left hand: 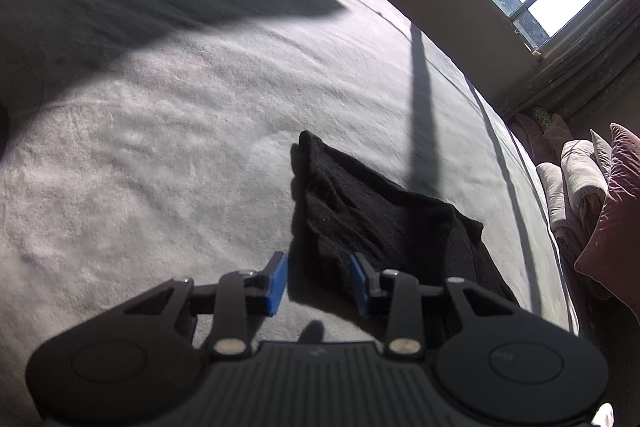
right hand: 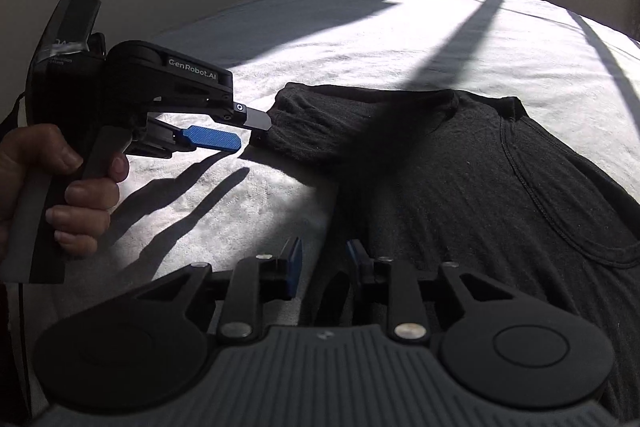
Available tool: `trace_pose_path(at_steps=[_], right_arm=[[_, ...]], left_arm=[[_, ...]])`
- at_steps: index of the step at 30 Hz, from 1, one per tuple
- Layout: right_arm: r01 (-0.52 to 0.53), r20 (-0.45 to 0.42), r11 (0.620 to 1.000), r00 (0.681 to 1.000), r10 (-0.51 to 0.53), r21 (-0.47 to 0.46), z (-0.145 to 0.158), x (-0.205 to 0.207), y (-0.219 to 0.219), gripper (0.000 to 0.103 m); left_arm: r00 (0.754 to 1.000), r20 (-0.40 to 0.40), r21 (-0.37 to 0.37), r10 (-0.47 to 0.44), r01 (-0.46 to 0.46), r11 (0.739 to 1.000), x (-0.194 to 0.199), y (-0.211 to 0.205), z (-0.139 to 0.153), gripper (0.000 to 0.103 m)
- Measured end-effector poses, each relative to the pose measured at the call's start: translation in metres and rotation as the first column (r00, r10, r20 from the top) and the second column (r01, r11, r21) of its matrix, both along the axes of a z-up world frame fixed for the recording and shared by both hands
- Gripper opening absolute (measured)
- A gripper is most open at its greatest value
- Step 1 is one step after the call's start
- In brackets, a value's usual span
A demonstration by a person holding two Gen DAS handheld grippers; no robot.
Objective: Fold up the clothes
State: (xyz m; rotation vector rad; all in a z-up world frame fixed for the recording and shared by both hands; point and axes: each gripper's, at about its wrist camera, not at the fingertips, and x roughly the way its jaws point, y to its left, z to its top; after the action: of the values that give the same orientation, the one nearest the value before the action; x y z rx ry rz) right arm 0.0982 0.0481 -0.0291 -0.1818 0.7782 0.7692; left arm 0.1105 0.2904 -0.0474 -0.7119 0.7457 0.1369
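**Black shirt, left sleeve first**

Blue pads on my left gripper stand narrow but parted, with nothing pinched; the sleeve edge lies just ahead, slightly toward the right-hand pad. From the right wrist view, its upper finger looks to touch the sleeve tip. My right gripper is likewise narrow and empty, poised over the shirt side edge. The shirt lies flat, neck opening showing, on the white bedspread, in window light. I judge the fold is only starting: next I need both pads to bite fabric, then carry the sleeve inward across the body.
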Motion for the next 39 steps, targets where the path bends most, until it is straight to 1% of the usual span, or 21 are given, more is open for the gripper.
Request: trace_pose_path(at_steps=[1, 2, 3, 4, 9, 12, 13, 17, 19, 20, 21, 22, 23, 24, 25, 27, 28, 29, 34, 36, 39], right_arm=[[0.006, -0.004, 1.000, 1.000, -0.006, -0.012, -0.004, -0.001, 0.002, 0.018], [0.011, -0.007, 1.000, 1.000, -0.011, -0.020, -0.008, -0.001, 0.003, 0.013], [0.015, -0.005, 1.000, 1.000, -0.015, -0.021, -0.009, -0.002, 0.005, 0.009], [0.019, -0.005, 1.000, 1.000, -0.019, -0.020, -0.009, -0.002, 0.006, 0.006], [0.012, -0.031, 0.998, 0.999, -0.010, 0.060, 0.006, -0.001, 0.015, 0.005], [-0.007, -0.058, 0.995, 0.998, 0.012, 0.096, 0.009, -0.001, 0.024, 0.005], [-0.016, -0.069, 0.995, 0.997, 0.023, 0.098, 0.006, 0.000, 0.027, 0.000], [-0.050, -0.082, 0.997, 0.995, 0.054, 0.053, -0.007, -0.001, 0.041, 0.000], [-0.053, -0.079, 0.997, 0.995, 0.058, 0.060, -0.007, -0.002, 0.040, 0.005], [-0.046, -0.088, 0.996, 0.995, 0.054, 0.081, -0.004, -0.002, 0.036, 0.013], [-0.039, -0.094, 0.994, 0.994, 0.048, 0.098, 0.000, -0.002, 0.032, 0.014], [-0.029, -0.090, 0.994, 0.995, 0.038, 0.104, 0.003, -0.001, 0.026, 0.014], [-0.019, -0.087, 0.994, 0.996, 0.028, 0.110, 0.007, -0.001, 0.019, 0.014], [-0.007, -0.083, 0.994, 0.996, 0.017, 0.113, 0.010, 0.000, 0.013, 0.015], [0.011, -0.075, 0.994, 0.997, -0.002, 0.109, 0.013, 0.001, 0.003, 0.017], [0.059, -0.054, 0.993, 0.997, -0.054, 0.103, 0.020, 0.004, -0.020, 0.028], [0.085, -0.044, 0.991, 0.996, -0.081, 0.101, 0.023, 0.005, -0.032, 0.040], [0.114, -0.033, 0.988, 0.993, -0.112, 0.100, 0.026, 0.007, -0.046, 0.042], [0.289, -0.012, 0.954, 0.957, -0.289, 0.085, 0.035, 0.013, -0.122, 0.042], [0.350, -0.003, 0.933, 0.936, -0.351, 0.083, 0.037, 0.013, -0.151, 0.042], [0.445, 0.004, 0.891, 0.894, -0.447, 0.085, 0.040, 0.012, -0.199, 0.042]], left_arm=[[1.000, -0.005, 0.002, -0.005, 0.005, 1.000, 0.001, -0.001, -0.002, 0.015], [1.000, -0.016, 0.008, -0.012, 0.012, 1.000, 0.003, -0.002, -0.004, 0.002], [1.000, -0.022, 0.017, -0.011, 0.011, 1.000, 0.004, -0.003, -0.006, 0.002], [1.000, -0.014, 0.030, 0.006, -0.006, 1.000, 0.003, -0.003, -0.007, 0.001], [0.994, 0.040, 0.094, 0.100, -0.104, 0.990, -0.004, 0.004, 0.006, 0.001], [0.995, -0.023, 0.111, 0.098, -0.095, 0.989, -0.003, 0.009, 0.003, 0.001], [0.995, -0.050, 0.125, 0.092, -0.085, 0.989, -0.002, 0.009, 0.002, 0.002], [0.996, -0.075, 0.181, 0.053, -0.039, 0.983, 0.000, 0.005, 0.005, 0.003], [0.996, -0.063, 0.179, 0.058, -0.046, 0.983, -0.002, 0.005, 0.005, 0.007], [0.996, -0.057, 0.171, 0.062, -0.051, 0.984, -0.003, 0.006, 0.006, 0.010], [0.997, -0.049, 0.167, 0.067, -0.058, 0.984, -0.004, 0.007, 0.007, 0.016], [0.997, -0.035, 0.173, 0.076, -0.069, 0.982, -0.005, 0.006, 0.009, 0.021], [0.996, -0.021, 0.179, 0.084, -0.079, 0.981, -0.007, 0.006, 0.011, 0.037], [0.996, -0.006, 0.188, 0.092, -0.090, 0.978, -0.008, 0.005, 0.014, 0.047], [0.995, 0.009, 0.202, 0.096, -0.096, 0.975, -0.010, 0.003, 0.018, 0.048], [0.996, 0.035, 0.219, 0.084, -0.090, 0.972, -0.012, -0.001, 0.023, 0.048], [0.996, 0.047, 0.220, 0.070, -0.079, 0.972, -0.013, -0.004, 0.025, 0.048], [0.997, 0.059, 0.222, 0.056, -0.068, 0.973, -0.014, -0.007, 0.027, 0.048], [0.995, 0.090, 0.229, -0.040, 0.018, 0.973, -0.015, -0.030, 0.033, 0.048], [0.991, 0.094, 0.223, -0.099, 0.076, 0.972, -0.014, -0.043, 0.034, 0.048], [0.979, 0.095, 0.249, -0.178, 0.150, 0.957, -0.011, -0.066, 0.037, 0.049]])
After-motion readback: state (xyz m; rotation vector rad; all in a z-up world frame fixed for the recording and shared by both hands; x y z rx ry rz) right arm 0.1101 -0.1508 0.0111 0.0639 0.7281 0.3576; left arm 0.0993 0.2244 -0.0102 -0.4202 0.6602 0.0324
